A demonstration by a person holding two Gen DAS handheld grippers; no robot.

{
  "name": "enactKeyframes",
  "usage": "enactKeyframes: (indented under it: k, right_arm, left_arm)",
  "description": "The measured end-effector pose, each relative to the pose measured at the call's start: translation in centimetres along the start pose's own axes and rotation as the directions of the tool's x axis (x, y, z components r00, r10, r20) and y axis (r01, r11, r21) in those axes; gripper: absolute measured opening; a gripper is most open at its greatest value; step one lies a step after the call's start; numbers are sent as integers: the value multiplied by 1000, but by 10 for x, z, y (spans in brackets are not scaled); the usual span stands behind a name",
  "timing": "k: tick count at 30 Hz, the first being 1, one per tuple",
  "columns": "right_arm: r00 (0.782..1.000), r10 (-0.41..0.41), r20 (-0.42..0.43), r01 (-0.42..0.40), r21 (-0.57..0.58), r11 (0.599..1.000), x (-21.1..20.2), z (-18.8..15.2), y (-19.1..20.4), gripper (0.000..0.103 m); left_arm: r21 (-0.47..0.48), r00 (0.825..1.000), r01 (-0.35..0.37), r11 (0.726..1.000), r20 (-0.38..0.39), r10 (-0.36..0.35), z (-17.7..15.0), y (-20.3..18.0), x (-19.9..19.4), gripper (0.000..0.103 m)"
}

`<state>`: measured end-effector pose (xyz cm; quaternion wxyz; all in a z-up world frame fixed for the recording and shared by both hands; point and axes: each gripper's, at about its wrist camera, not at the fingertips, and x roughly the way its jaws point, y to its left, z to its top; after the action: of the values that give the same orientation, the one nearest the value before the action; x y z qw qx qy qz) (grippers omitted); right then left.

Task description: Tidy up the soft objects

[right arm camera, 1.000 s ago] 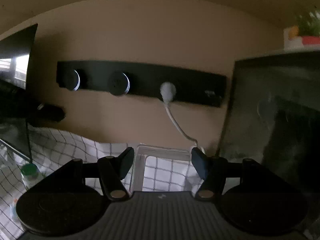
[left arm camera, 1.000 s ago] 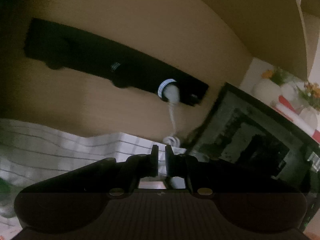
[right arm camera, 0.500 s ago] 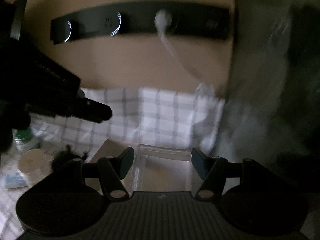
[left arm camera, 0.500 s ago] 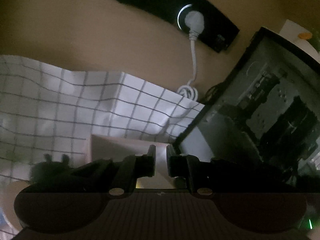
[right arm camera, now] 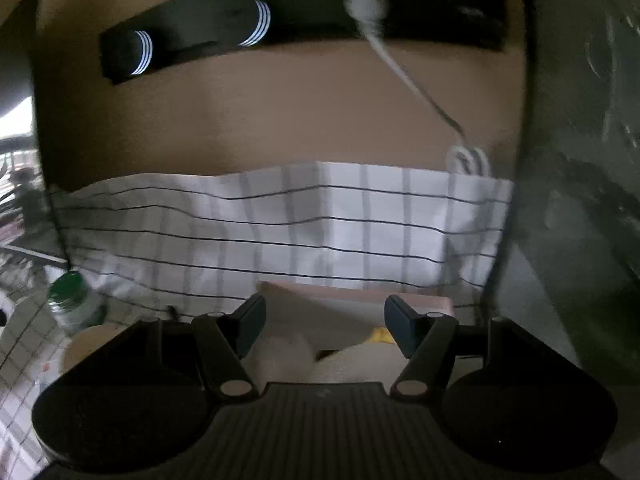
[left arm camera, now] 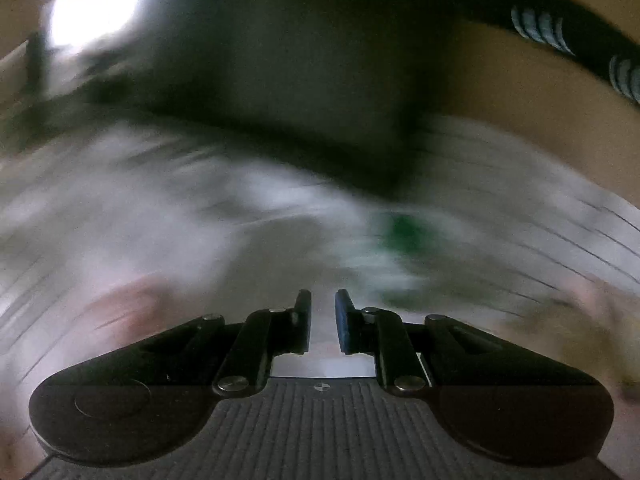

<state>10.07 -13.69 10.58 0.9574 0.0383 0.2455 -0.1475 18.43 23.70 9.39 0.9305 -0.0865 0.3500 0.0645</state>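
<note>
The right gripper point(right arm camera: 324, 326) stands wide with nothing between its jaws, poised over a shallow box point(right arm camera: 360, 300) on the checked cloth point(right arm camera: 280, 220). In the box lie pale soft things point(right arm camera: 352, 356) beside a yellow scrap point(right arm camera: 380, 335). They look light and yielding, likely to crumple, so a pinch across the bulging middle should suit best. The left gripper point(left arm camera: 323, 320) is narrow, its jaws opening, empty; its view is too smeared to name anything beyond a green blur point(left arm camera: 402, 232), perhaps the green-capped jar point(right arm camera: 70, 296).
</note>
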Motion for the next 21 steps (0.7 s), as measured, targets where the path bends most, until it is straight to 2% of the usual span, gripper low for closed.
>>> enactKeyframes:
  k: [2,4,6,9,11,14,17,19,21]
  right_arm:
    - [999,43,-4,-43,-36,998,-9,-4,21,66]
    - [997,81,-4,-81,-104,991,-18,-9,50,66]
    - [993,115,0,-113,-179,977,-26,-13,78,66]
    - [984,175,-27,-176,-239,955,-35,-20,118,66]
    - [973,217,-74,-229,-272,935,-37,-30,144,66]
    - [964,229,-134,-262,-359,896,-37,-53,178,66]
    - [958,224,-181,-282,-445,850,-39,-75,201,66]
    - [954,219,-206,-293,-477,829,-41,-85,208,66]
    - [949,210,-234,-301,-485,821,-39,-93,211,66]
  left_arm:
    - [-159,995,-100,982,-5,100,-1,59,8,17]
    - [-264,992,-125,957,-13,126,-4,105,12,17]
    - [-340,996,-86,937,-19,84,-6,141,20,17]
    - [-392,1000,10,920,-15,-18,-5,169,31,17]
    - [-368,998,66,927,3,-70,-1,171,38,17]
    - [-273,993,96,957,-40,-111,4,155,53,17]
    - [-170,992,59,984,-97,-76,0,136,67,17]
    - [-130,988,59,990,-132,-76,-7,128,75,18]
    - [-82,989,70,994,-125,-80,-14,120,75,18]
